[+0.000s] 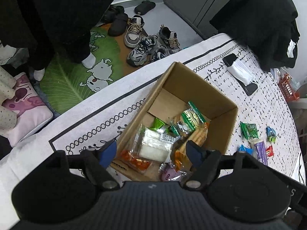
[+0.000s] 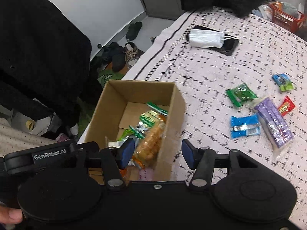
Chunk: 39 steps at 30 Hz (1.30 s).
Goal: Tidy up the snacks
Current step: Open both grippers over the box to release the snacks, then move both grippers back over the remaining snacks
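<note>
Snacks sit in two groups: several packets piled in an open cardboard box (image 1: 199, 88) on a white patterned cloth (image 1: 115, 103), and five loose packets on the cloth at about 3 o'clock from the box in both views. Loose count, right wrist view: one green packet (image 2: 240, 94), one blue packet (image 2: 244, 126), one long purple packet (image 2: 273, 121), one red packet (image 2: 286, 106), one small blue-and-green packet (image 2: 283, 81). Inside the box: a green-and-white packet (image 1: 191, 117), a clear packet with white contents (image 1: 155, 145), an orange-red packet (image 1: 135, 161), a bread-like packet (image 2: 152, 140), and a pale purple one (image 1: 170, 174); the full count is unclear because they overlap. Left gripper (image 1: 151, 152) hovers over the near part of the box, jaws wide apart, nothing between them. Right gripper (image 2: 156, 153) is also spread wide and empty, one finger over the box interior, the other outside it above the cloth, so the box's right wall stands between them. Other items: one white face mask (image 2: 206, 38) lying on one dark phone (image 2: 230, 45) at 12 to 1 o'clock from the box; one red basket (image 2: 286, 18) farther off at 1 o'clock; a dark garment (image 1: 259, 23) beyond the phone. Floor at 11 o'clock: several shoes (image 1: 142, 48) and a green mat (image 1: 73, 76).
</note>
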Each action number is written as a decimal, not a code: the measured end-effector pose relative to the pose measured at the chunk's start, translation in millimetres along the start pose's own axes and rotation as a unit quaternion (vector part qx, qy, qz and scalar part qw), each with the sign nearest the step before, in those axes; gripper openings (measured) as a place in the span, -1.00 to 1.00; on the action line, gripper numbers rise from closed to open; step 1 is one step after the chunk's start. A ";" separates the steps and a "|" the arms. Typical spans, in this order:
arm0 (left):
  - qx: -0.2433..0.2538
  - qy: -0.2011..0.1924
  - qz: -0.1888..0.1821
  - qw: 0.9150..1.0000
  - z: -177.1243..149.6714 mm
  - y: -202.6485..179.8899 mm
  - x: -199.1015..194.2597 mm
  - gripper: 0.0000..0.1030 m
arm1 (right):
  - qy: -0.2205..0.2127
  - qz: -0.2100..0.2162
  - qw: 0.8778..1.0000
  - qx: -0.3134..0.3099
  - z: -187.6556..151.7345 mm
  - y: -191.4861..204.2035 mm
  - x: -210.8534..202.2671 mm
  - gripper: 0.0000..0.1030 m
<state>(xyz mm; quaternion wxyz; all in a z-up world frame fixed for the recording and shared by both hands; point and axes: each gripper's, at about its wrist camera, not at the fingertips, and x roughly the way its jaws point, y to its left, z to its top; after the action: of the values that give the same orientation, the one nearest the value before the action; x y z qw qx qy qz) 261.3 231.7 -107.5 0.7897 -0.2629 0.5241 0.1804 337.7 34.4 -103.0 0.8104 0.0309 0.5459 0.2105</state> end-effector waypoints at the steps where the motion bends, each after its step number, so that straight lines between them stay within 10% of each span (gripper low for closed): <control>1: 0.002 0.000 -0.001 1.000 -1.5 -1.4 -1.1 0.54 | -0.001 -0.002 1.000 0.001 -1.4 -2.7 -2.0 0.07; 22: 0.038 -0.023 -0.020 0.999 -47.5 -48.1 -17.2 1.00 | -0.030 -0.038 0.999 0.025 -42.0 -81.1 -51.4 0.63; 39: 0.057 -0.017 -0.040 0.997 -87.3 -97.6 -13.8 1.00 | -0.039 -0.051 0.996 0.068 -68.2 -156.3 -71.4 0.92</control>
<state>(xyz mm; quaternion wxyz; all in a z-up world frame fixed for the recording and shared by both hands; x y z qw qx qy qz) 246.7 101.1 -100.0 0.8185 -0.2352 0.5094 0.1232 302.0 -146.8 -111.9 0.8369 0.0659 0.5277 0.1297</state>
